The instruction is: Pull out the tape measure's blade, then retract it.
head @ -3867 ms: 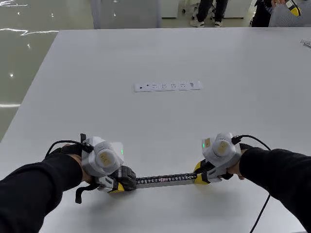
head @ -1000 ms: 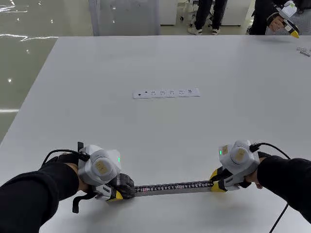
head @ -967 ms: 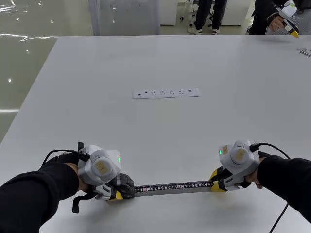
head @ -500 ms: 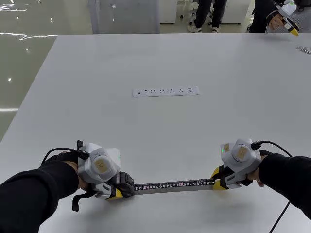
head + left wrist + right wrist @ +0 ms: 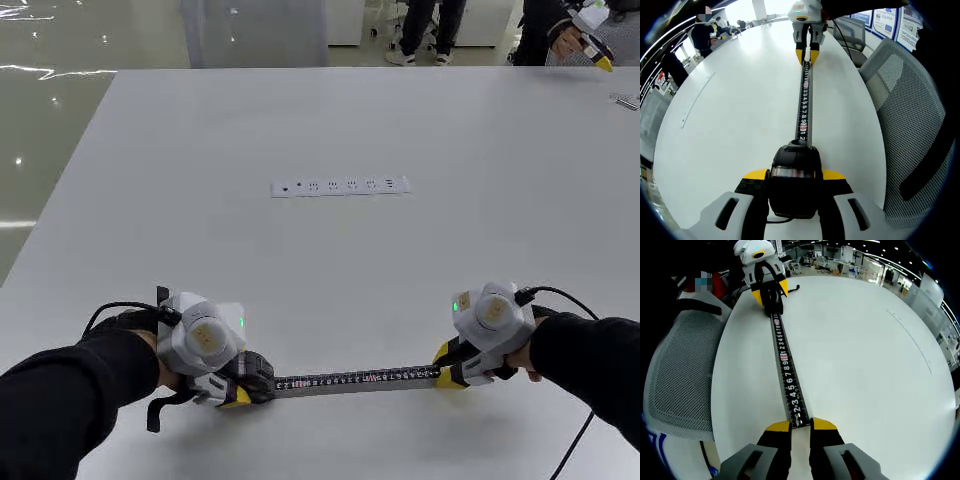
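While you hold both tools low over the near edge of the white table [image 5: 350,270], the tape measure is stretched between them, parallel to that edge. Your left gripper [image 5: 240,392] is clamped around the black tape measure case [image 5: 256,374]; in the left gripper view the yellow-tipped jaws press on both flanks of the case, which sits upright on the surface toward the near left corner. From the mouth of the case the blade [image 5: 355,379] runs out flat along the tabletop, numbers facing up, toward the near right side. Your right gripper [image 5: 441,376] meets the blade's free end there. In the right gripper view the jaws stand close together with the end of the blade between their yellow tips, so they appear to be pinching it, though the end hook itself is hidden between them. Well apart from the tape, toward the middle of the table, a white power strip [image 5: 340,186] lies parallel to the far edge. Just off the near edge a grey mesh chair [image 5: 900,100] shows.
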A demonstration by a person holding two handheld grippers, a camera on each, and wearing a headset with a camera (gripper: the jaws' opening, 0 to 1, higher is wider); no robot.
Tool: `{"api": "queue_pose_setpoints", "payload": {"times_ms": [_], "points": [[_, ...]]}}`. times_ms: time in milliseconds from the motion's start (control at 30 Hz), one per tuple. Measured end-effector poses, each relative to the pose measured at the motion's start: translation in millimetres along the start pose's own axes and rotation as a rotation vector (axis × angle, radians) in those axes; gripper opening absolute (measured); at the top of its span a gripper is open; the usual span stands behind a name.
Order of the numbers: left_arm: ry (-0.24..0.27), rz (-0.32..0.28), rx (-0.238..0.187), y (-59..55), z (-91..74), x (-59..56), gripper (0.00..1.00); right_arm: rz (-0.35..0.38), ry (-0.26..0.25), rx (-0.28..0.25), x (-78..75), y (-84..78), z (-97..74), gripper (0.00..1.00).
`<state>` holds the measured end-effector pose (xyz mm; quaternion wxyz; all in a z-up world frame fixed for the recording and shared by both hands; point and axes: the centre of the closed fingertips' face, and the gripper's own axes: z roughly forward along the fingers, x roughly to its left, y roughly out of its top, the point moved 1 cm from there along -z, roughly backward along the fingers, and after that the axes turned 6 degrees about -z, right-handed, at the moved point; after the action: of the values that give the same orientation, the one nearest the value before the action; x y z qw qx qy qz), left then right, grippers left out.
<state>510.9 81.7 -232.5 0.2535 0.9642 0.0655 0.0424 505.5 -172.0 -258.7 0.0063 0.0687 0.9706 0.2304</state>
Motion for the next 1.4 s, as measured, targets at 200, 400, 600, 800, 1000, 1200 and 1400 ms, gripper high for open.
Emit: {"api": "queue_pose_setpoints", "payload": {"times_ms": [200, 400, 600, 800, 1000, 1200, 1400], "points": [[0.003, -0.007, -0.011, 1.3, 0.9, 0.4, 0.33, -0.044, 0.0, 0.044, 1.6, 1.8, 0.9, 0.1], [0.003, 0.007, -0.007, 2.1, 1.1, 1.0, 0.34, -0.102, 0.005, 0.086, 1.2, 0.8, 1.0, 0.11], [-0.012, 0.008, -0.004, 2.4, 1.6, 1.4, 0.34, -0.123, 0.014, 0.105, 0.9, 0.1, 0.9, 0.11], [-0.013, 0.008, -0.002, 2.2, 0.7, 1.1, 0.34, -0.124, 0.003, 0.1, 1.8, -0.6, 0.6, 0.12], [-0.025, -0.005, 0.002, 1.3, -3.6, 1.8, 0.34, -0.128, -0.007, 0.082, 1.6, 4.4, -2.1, 0.15], [-0.019, -0.01, -0.005, 2.1, -10.9, 4.4, 0.36, -0.14, -0.019, 0.088, -0.3, 3.2, -9.6, 0.19], [-0.001, -0.037, -0.034, 4.0, -19.1, 7.7, 0.49, -0.109, -0.039, 0.051, 0.0, 9.2, -14.7, 0.26]]}}
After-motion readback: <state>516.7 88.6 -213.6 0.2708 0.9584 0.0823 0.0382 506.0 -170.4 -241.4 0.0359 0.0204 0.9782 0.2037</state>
